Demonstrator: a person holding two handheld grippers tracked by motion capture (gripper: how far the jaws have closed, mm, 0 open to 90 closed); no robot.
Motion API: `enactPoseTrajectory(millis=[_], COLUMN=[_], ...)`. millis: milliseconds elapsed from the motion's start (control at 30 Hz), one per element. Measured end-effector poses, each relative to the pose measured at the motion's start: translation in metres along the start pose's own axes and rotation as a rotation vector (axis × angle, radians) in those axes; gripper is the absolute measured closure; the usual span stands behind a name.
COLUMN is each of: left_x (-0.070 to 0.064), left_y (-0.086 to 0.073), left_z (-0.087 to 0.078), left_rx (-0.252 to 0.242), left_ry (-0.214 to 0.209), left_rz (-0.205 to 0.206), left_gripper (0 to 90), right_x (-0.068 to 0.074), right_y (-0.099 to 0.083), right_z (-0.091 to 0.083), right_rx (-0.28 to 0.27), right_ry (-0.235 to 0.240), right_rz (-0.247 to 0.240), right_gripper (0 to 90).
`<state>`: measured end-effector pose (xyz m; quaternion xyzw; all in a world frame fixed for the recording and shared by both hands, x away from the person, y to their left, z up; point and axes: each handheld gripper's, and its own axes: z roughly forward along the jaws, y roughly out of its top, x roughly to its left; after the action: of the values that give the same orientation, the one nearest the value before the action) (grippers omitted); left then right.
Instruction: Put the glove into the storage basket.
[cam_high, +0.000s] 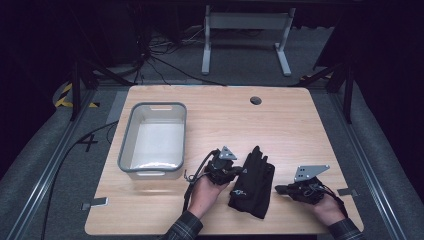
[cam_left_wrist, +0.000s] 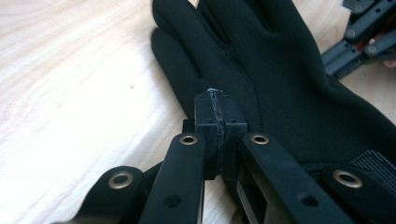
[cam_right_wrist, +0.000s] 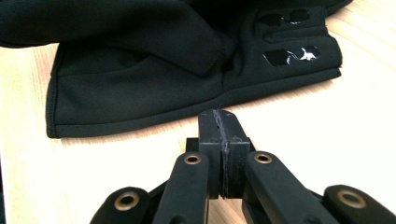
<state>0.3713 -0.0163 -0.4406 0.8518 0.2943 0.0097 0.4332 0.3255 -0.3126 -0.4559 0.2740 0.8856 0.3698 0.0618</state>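
Flanking black glove (cam_high: 252, 182) on bench (cam_high: 280, 125): left tool (cam_left_wrist: 219, 109) and right tool (cam_right_wrist: 220, 122), both pressed together, empty. Grey bin (cam_high: 153, 140) empty; glove ungrasped, everything left.

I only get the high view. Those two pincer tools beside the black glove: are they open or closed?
Observer: The left gripper has its jaws pressed together, with nothing between them.
Operator: And the other one?
Observer: The right gripper is shut too, and empty.
Operator: Is it touching anything?
Observer: No. In the right gripper view, bare table lies between its tip and the cuff of the glove.
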Motion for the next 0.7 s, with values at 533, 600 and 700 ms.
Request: enactPoseTrajectory(millis=[533, 600, 700], left_x=[-0.045, -0.047, -0.050], left_y=[0.012, 0.013, 0.014], left_z=[0.039, 0.041, 0.044], left_rx=[0.032, 0.039, 0.034], left_ry=[-0.104, -0.105, -0.101], left_rz=[0.121, 0.131, 0.144], left_gripper=[89.5, 89.5, 89.5], right_x=[-0.002, -0.003, -0.002], right_y=[-0.002, -0.003, -0.002], right_z=[0.001, 0.001, 0.002], right_rx=[0.005, 0.003, 0.002], right_ry=[0.002, 0.005, 0.010], right_rz=[0.003, 0.010, 0.006], right_gripper=[90.0, 90.0, 90.0])
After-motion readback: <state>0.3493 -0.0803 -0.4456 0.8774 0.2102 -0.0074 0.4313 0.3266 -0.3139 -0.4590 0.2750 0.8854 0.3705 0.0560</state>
